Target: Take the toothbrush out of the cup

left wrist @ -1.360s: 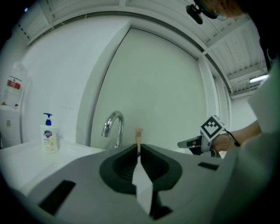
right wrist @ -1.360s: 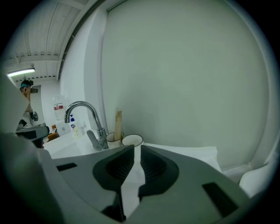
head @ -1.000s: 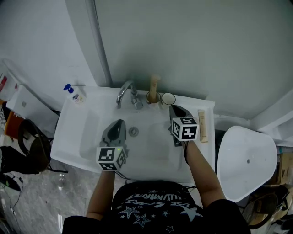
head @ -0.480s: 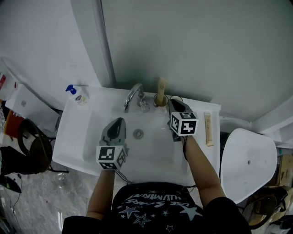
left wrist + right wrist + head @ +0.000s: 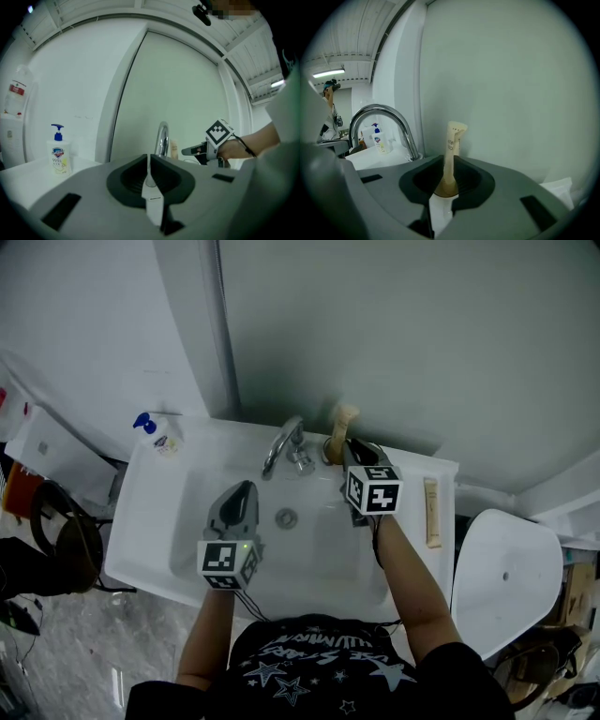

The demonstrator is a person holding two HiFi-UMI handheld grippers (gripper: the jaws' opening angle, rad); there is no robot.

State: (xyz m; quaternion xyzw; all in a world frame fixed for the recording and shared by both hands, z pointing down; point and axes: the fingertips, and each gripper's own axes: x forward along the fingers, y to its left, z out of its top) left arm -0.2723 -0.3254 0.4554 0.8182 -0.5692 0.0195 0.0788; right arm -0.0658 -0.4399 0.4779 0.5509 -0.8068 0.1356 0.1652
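left gripper (image 5: 242, 493): jaws shut, nothing in them, hanging over the sink (image 5: 150, 521) basin at centre-left of the head view, pointing toward the faucet (image 5: 284, 439). right gripper (image 5: 350, 448): upper centre, just right of the faucet, nose at the back ledge. its jaws are slightly apart and opening, and the pads are not pinching anything. in the right gripper view the narrow gap lines up on the toothbrush (image 5: 452, 145), which is in a beige wrapper and upright in the brownish cup (image 5: 446, 188). can't tell if the stem is inside the gap or just past the tips. the toothbrush is in the cup, top poking above the jaws, on the ledge against the grey wall. soap pump bottle (image 5: 161, 434) at the sink's upper left corner. flat beige tube (image 5: 432, 512) lies on the right rim, well apart from the cup.
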